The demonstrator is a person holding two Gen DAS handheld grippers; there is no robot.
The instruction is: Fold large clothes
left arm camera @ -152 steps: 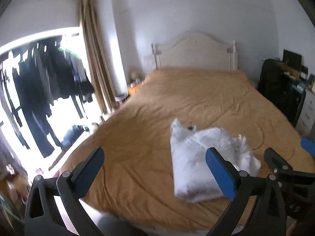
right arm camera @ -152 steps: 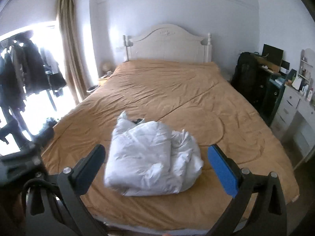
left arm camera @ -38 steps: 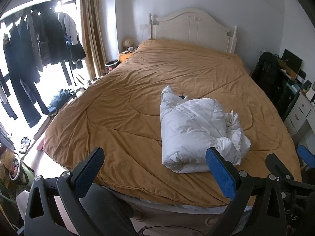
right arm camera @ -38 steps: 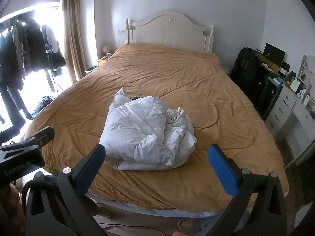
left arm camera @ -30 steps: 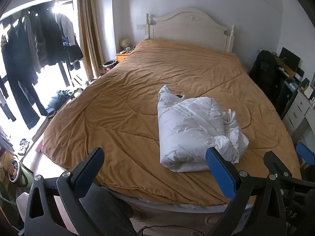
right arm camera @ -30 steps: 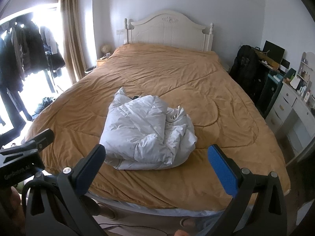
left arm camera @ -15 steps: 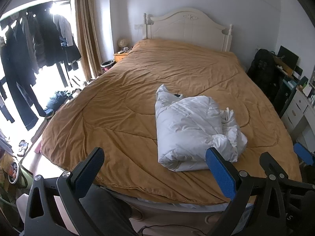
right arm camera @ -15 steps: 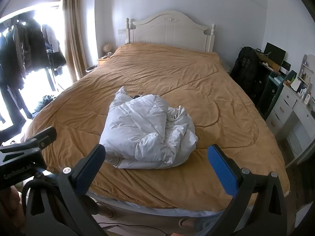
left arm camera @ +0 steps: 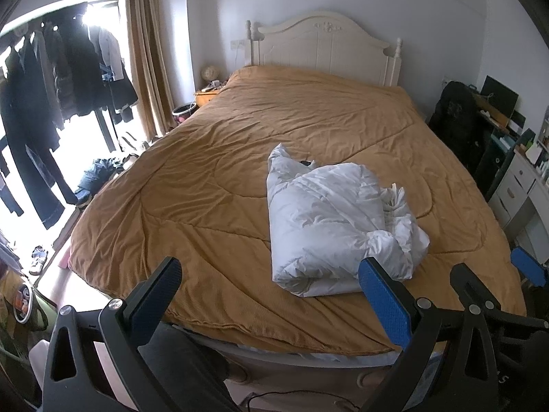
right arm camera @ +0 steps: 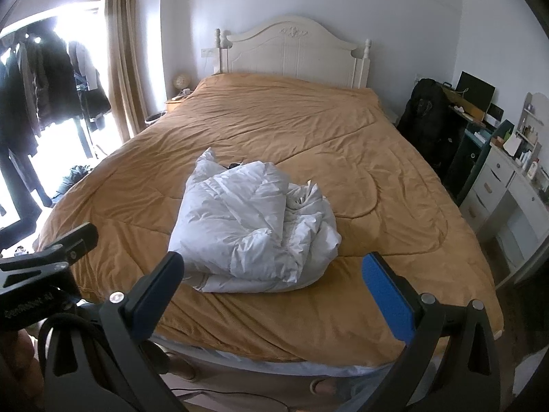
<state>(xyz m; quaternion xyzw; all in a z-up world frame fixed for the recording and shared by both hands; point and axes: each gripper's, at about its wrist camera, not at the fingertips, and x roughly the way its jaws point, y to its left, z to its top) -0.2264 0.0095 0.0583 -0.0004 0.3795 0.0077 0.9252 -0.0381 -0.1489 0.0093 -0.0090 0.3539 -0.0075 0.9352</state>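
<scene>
A white puffy garment (left arm camera: 329,219) lies in a loosely folded bundle on the mustard-brown bedspread (left arm camera: 206,185), in the near half of the bed and somewhat toward its right side; its right edge is bunched and crumpled, while the left part is a smoother folded slab. A small dark object (right arm camera: 234,164) peeks out at its far edge, too small to identify.

Both grippers hang in the air off the foot of the bed, well apart from the garment and touching nothing. The left gripper (left arm camera: 271,292) points forward over the near bed edge with its jaws spread wide and nothing between them. The right gripper (right arm camera: 274,285) sits level beside it, equally spread and empty, aimed straight at the bundle.

A white headboard (right arm camera: 291,51) stands at the far wall, dark clothes (left arm camera: 44,79) hang by the bright window on the left, and a white drawer unit (right arm camera: 504,185) stands to the right.
</scene>
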